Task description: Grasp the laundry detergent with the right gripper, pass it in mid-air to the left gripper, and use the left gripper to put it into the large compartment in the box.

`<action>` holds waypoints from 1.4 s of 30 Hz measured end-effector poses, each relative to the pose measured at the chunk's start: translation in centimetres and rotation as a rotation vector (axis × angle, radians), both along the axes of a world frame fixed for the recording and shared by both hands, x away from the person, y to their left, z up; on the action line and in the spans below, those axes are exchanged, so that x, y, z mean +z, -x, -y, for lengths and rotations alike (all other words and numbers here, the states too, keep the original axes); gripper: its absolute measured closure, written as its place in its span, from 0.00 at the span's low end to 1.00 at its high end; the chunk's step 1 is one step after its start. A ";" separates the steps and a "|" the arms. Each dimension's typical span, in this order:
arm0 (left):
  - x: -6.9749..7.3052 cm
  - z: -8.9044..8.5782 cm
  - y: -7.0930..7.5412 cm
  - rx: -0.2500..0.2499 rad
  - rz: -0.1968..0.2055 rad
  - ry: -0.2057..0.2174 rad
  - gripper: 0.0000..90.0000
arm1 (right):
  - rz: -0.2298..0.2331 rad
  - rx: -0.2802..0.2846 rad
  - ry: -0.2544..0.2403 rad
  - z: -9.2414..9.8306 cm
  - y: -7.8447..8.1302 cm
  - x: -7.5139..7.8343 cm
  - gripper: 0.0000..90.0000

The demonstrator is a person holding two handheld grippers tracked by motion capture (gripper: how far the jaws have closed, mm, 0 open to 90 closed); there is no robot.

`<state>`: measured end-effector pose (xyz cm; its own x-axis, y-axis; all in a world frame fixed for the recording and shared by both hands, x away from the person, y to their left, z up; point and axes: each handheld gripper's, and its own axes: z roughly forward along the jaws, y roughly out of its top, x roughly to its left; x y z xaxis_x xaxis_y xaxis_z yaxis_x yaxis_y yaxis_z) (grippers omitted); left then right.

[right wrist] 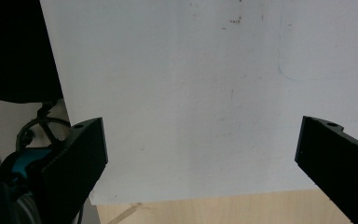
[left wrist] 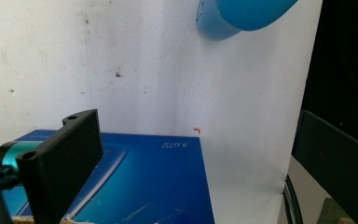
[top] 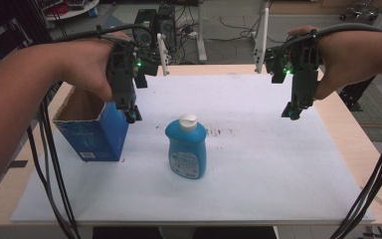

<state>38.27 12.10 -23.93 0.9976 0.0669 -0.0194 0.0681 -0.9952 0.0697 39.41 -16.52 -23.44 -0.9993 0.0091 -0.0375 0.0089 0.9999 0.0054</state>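
Covering most of the tabletop, a white sheet (top: 258, 174) carries faint reddish-brown marks near its middle; bare wood of the table (top: 348, 134) shows along its edges. Items follow in descending size.

Blue carton (top: 93, 133): open-topped box, brown cardboard inside, standing upright at the left part of the sheet. In the left gripper view its blue printed face (left wrist: 144, 182) lies directly below the jaws.

Blue bottle (top: 186, 148): plastic, white cap on top, pale label on the front, standing upright near the middle of the sheet, just beside the carton on its right and not touching it. In the left gripper view its blue body (left wrist: 242, 16) enters at the upper edge.

Left gripper (top: 132, 113): held in the person's left hand (top: 87, 62), pointing down, tips at the carton's upper right corner; contact cannot be told. Jaws stand wide apart with nothing between them, as the left gripper view shows.

Right gripper (top: 292, 112): held in the right hand (top: 348, 55), raised above the right part of the sheet, well apart from bottle and carton. Jaws spread wide, empty; below them lie bare sheet and a strip of table edge.

Cables (top: 49, 164): black, trailing from each gripper toward the near edge.
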 end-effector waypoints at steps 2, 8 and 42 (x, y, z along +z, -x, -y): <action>-0.2 -0.1 0.1 0.000 -0.006 0.006 0.02 | 0.010 -0.008 -0.013 0.1 0.4 0.1 0.02; -0.9 0.0 0.5 -0.009 -0.010 0.000 0.02 | 0.008 -0.036 -0.068 0.5 1.4 -0.5 0.02; -2.0 -1.5 1.1 -0.029 -0.016 0.014 0.02 | -0.066 -0.247 -0.582 -1.0 6.5 -9.8 0.02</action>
